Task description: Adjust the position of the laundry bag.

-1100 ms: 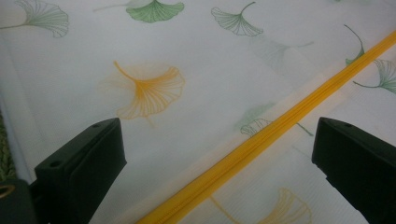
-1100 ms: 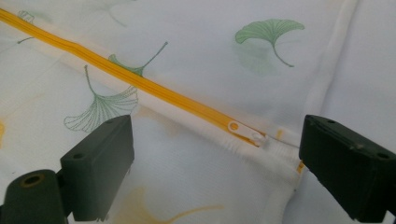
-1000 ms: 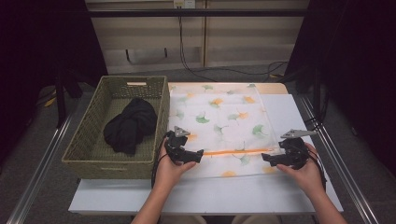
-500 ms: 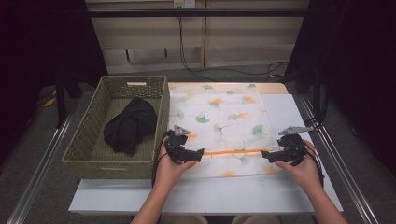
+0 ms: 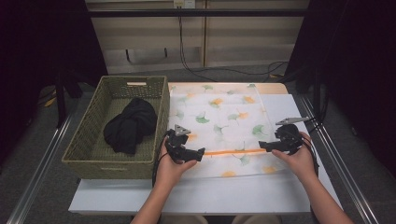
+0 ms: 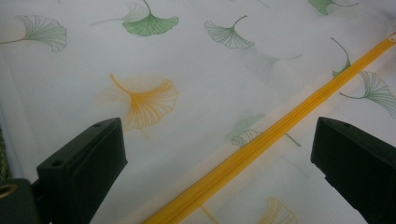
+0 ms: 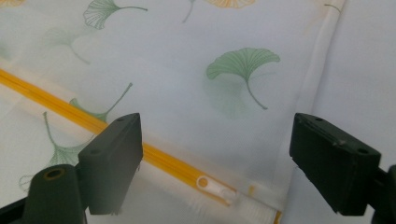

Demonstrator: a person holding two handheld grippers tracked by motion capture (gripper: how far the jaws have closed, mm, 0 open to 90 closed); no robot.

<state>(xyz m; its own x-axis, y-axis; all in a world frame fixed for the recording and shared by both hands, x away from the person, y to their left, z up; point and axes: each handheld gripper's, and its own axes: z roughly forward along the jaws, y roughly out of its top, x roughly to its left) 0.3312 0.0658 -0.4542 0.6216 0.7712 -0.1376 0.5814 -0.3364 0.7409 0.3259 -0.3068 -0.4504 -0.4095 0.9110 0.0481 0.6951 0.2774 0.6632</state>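
The right gripper [image 5: 267, 145] has shifted inward to the white zipper pull [image 7: 208, 183] of the ginkgo-printed white mesh bag [image 5: 219, 122] lying mid-surface, the left gripper [image 5: 198, 154] holds station over the yellow zipper [image 6: 261, 140]; both jaws open, unzipping apparently imminent.

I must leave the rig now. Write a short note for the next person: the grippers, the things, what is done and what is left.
Left gripper: open, over the left end of the orange zipper, holding nothing.
Right gripper: open, at the zipper's right end, near the white zipper pull.
The laundry bag lies flat on the table; black clothes sit in the basket.
Done: both grippers lined up on the zipper.
Left: probably grip the bag and work the zipper.
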